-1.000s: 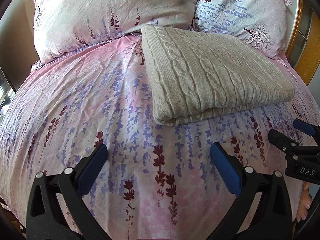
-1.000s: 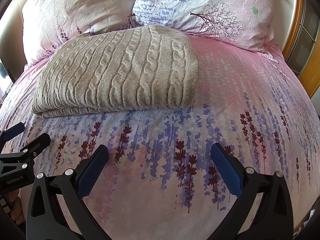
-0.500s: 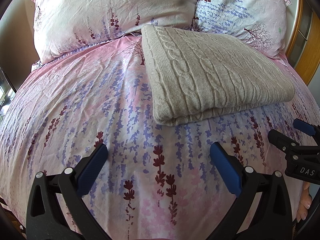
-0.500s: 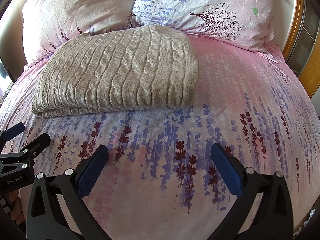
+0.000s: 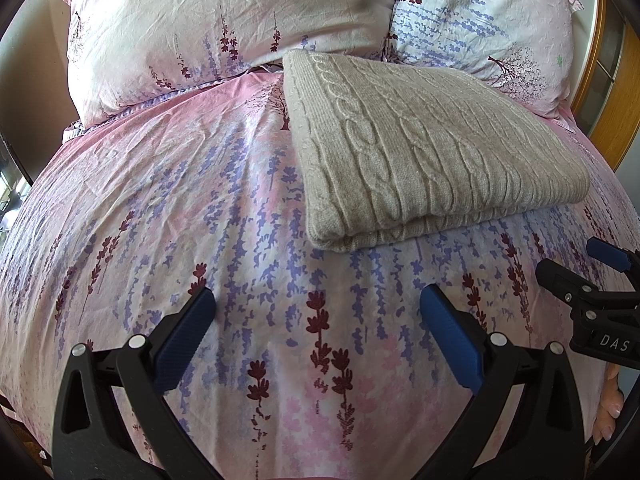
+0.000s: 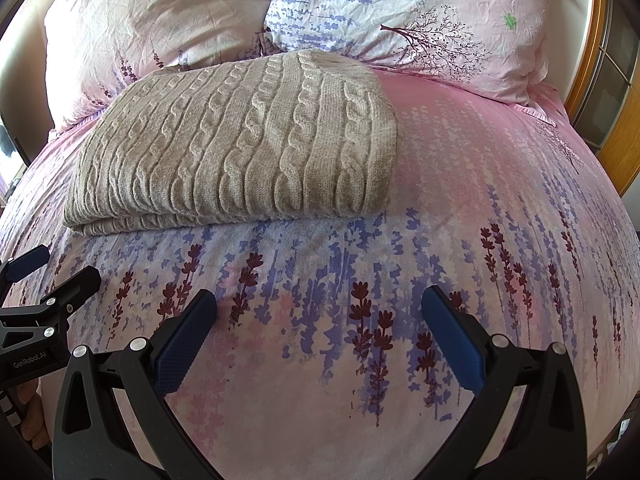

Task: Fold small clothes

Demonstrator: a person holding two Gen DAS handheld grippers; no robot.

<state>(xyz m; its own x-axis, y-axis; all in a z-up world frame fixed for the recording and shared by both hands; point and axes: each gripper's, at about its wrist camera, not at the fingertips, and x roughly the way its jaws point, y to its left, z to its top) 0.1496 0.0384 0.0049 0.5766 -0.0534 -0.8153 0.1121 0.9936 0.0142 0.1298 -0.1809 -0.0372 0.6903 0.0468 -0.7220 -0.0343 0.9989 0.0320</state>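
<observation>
A beige cable-knit sweater (image 5: pixel 420 152) lies folded into a flat rectangle on the bed, ahead and right in the left wrist view. In the right wrist view the sweater (image 6: pixel 240 148) sits ahead and left. My left gripper (image 5: pixel 316 320) is open and empty, above the bedspread, short of the sweater's near edge. My right gripper (image 6: pixel 318 320) is open and empty, also short of the sweater. Each gripper shows at the other view's edge: the right gripper (image 5: pixel 592 276) and the left gripper (image 6: pixel 48 276).
The bed has a pink floral duvet (image 5: pixel 160 220). Two matching pillows (image 5: pixel 224 20) (image 6: pixel 420 16) lie behind the sweater. A wooden frame (image 6: pixel 616 92) stands at the right. A dark edge (image 5: pixel 12 160) borders the bed at the left.
</observation>
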